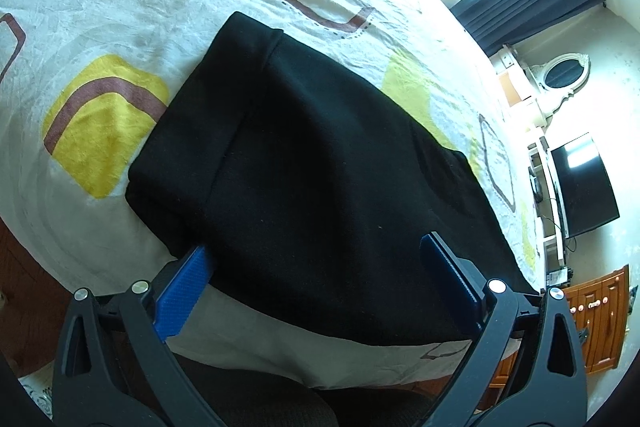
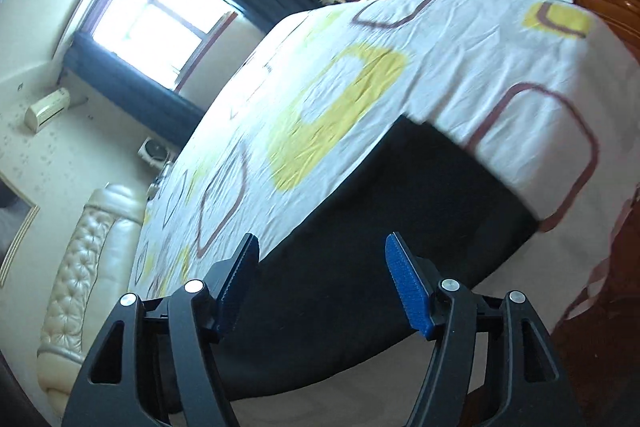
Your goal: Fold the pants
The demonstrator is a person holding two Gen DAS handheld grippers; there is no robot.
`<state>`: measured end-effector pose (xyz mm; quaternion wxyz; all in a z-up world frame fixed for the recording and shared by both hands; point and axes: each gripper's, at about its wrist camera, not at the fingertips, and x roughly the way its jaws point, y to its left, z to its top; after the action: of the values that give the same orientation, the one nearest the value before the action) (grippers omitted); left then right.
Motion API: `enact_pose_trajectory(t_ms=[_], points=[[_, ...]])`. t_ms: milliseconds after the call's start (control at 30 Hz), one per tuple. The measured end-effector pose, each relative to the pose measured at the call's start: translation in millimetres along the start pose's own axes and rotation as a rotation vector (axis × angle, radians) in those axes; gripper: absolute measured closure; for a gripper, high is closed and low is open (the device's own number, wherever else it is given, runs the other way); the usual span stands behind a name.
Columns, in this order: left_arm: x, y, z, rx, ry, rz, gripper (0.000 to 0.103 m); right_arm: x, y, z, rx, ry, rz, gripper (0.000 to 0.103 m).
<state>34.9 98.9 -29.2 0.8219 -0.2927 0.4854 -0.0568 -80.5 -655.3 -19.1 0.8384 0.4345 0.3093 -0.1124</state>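
Observation:
Black pants point(image 1: 304, 147) lie folded in a thick bundle on the patterned bed sheet point(image 1: 132, 27), near the bed's front edge. My left gripper point(image 1: 316, 247) hovers over the near end of the bundle, its blue pads point(image 1: 182, 291) spread wide with only cloth showing below them. In the right wrist view the same pants point(image 2: 360, 227) appear as a dark slab, blurred by motion. My right gripper point(image 2: 320, 247) is above their near part, open, with nothing between its blue pads point(image 2: 408, 291).
The bed sheet point(image 2: 460, 59) spreads far beyond the pants. A padded headboard point(image 2: 84, 267) stands at the left, a window with dark curtains point(image 2: 160, 11) behind. A television point(image 1: 580, 187), white shelves and a wooden cabinet point(image 1: 600, 319) line the wall past the bed's foot.

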Motion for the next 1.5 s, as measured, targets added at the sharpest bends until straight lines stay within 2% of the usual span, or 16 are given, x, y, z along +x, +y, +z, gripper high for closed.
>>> enact_pose_trajectory(t_ms=[167, 367, 433, 467, 567, 633, 667, 733, 767, 833, 867, 900, 1000, 1200, 1333, 1500], points=[[-6.2, -13.9, -15.4, 0.070, -0.026, -0.005, 0.003, 8.5, -57.5, 40.3, 0.055, 0.049, -0.122, 0.037], [-19.4, -28.5, -17.7, 0.147, -0.069, 0.027, 0.003, 35.2, -81.9, 52.8, 0.043, 0.106, -0.072, 0.036], [-24.4, -35.6, -12.1, 0.174, -0.086, 0.029, 0.003, 48.7, -81.2, 50.6, 0.040, 0.155, -0.059, 0.025], [-25.6, -39.2, -8.4, 0.185, -0.094, 0.029, 0.003, 52.8, -78.3, 49.9, 0.031, 0.170, -0.047, 0.023], [-27.0, -46.0, 4.8, 0.193, -0.110, 0.012, 0.003, 60.5, -69.2, 45.7, 0.007, 0.254, 0.024, 0.023], [-21.4, -49.2, 13.1, 0.191, -0.104, 0.013, 0.003, 60.7, -63.1, 44.1, -0.035, 0.290, 0.009, 0.026], [-17.1, -50.3, 16.9, 0.192, -0.098, 0.011, 0.003, 61.1, -61.3, 44.0, -0.042, 0.307, 0.009, 0.028], [-8.3, -52.0, 21.4, 0.204, -0.089, 0.027, 0.003, 61.1, -59.2, 43.1, -0.060, 0.322, -0.054, 0.050], [-3.7, -51.9, 23.7, 0.207, -0.084, 0.038, 0.003, 62.4, -58.1, 43.3, -0.074, 0.328, -0.077, 0.054], [2.3, -49.9, 25.3, 0.205, -0.073, 0.045, 0.003, 61.1, -54.1, 40.4, -0.096, 0.342, -0.107, 0.071], [4.5, -49.2, 26.5, 0.204, -0.071, 0.052, 0.003, 61.8, -53.3, 39.2, -0.106, 0.352, -0.114, 0.076], [6.1, -47.4, 28.0, 0.201, -0.069, 0.057, 0.003, 60.9, -49.3, 37.5, -0.115, 0.356, -0.123, 0.081], [8.5, -40.0, 30.1, 0.191, -0.062, 0.061, 0.003, 52.6, -36.5, 33.9, -0.100, 0.346, -0.107, 0.085], [20.8, -11.7, 26.0, 0.138, 0.005, 0.060, 0.003, 29.6, 7.8, 34.8, -0.022, 0.290, 0.078, 0.087], [21.1, -7.8, 21.8, 0.157, -0.002, 0.043, 0.003, 17.2, 62.8, 27.0, -0.059, 0.281, 0.168, 0.087], [24.3, -14.7, 16.2, 0.211, 0.004, 0.082, 0.003, 20.3, 138.7, 3.8, -0.161, 0.322, 0.233, 0.087]])
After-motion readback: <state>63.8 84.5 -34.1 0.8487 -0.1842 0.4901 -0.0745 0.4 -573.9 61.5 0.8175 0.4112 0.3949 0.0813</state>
